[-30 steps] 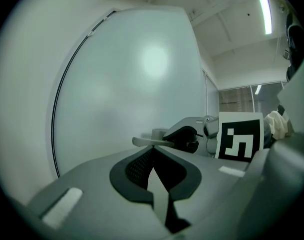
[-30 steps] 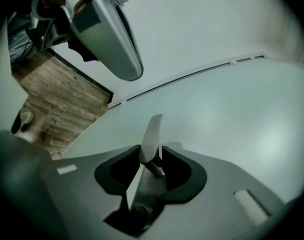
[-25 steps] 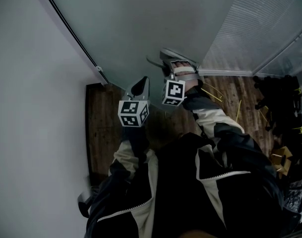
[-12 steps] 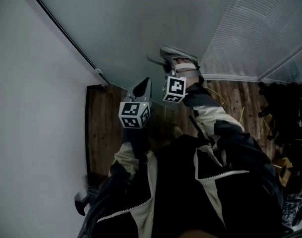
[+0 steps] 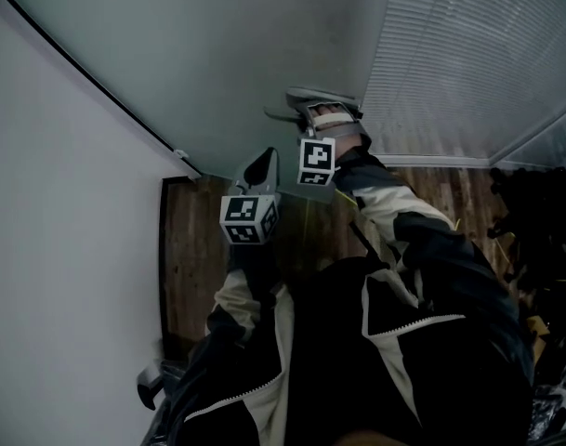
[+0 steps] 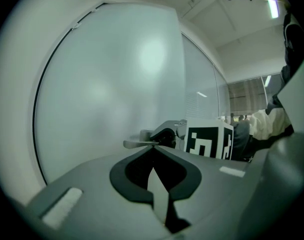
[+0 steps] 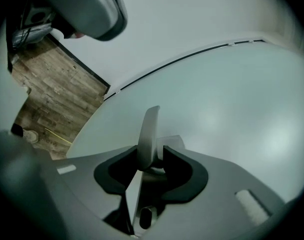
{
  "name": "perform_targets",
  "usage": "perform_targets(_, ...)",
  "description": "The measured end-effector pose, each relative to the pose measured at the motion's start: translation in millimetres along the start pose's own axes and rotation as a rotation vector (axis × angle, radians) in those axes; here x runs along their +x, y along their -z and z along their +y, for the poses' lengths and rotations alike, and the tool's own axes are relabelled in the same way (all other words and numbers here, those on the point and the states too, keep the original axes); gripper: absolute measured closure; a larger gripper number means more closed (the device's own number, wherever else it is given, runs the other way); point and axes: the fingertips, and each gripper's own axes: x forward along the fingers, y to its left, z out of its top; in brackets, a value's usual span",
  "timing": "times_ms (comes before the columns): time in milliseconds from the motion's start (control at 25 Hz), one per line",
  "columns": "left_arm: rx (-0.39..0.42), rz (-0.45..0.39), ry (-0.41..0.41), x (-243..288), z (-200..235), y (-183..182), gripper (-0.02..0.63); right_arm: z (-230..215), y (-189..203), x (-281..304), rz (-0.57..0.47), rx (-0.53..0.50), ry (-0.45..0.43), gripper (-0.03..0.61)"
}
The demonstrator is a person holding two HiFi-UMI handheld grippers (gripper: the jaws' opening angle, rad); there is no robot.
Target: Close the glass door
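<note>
The frosted glass door [image 5: 217, 54] fills the upper part of the head view. Its grey lever handle [image 5: 296, 100] sticks out at the middle. My right gripper [image 5: 310, 111] is shut on that handle [image 7: 149, 126], which stands upright between the jaws in the right gripper view. My left gripper [image 5: 262, 163] is shut on nothing; it hangs just left of and below the handle and points at the glass. In the left gripper view, the handle [image 6: 142, 144] and the right gripper's marker cube [image 6: 209, 141] show just past its closed tips [image 6: 154, 159].
A white wall [image 5: 59, 249] runs along the left, meeting the door at a black frame strip [image 5: 97, 82]. A ribbed glass panel [image 5: 478, 63] stands to the right. Below lies wooden floor [image 5: 194, 249], with dark clutter [image 5: 543, 221] at the far right.
Both grippers have travelled along with the door, the right one staying on the handle. The black frame strip has slid left and the ribbed panel takes up more of the view.
</note>
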Motion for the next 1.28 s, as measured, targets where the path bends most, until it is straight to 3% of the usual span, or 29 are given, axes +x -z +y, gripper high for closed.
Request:
perform_targets(120,0.043,0.027,-0.013,12,1,6,0.606,-12,13,26,0.018,-0.018,-0.002,0.427)
perform_targets(640,0.057,0.040,-0.106,37,18,4,0.606,-64,70,126,0.106,-0.095,0.027,0.446)
perform_targets(1280,0.054,0.100,-0.196,32,50,18,0.606,-102,94,192,0.146,-0.154,0.077,0.459)
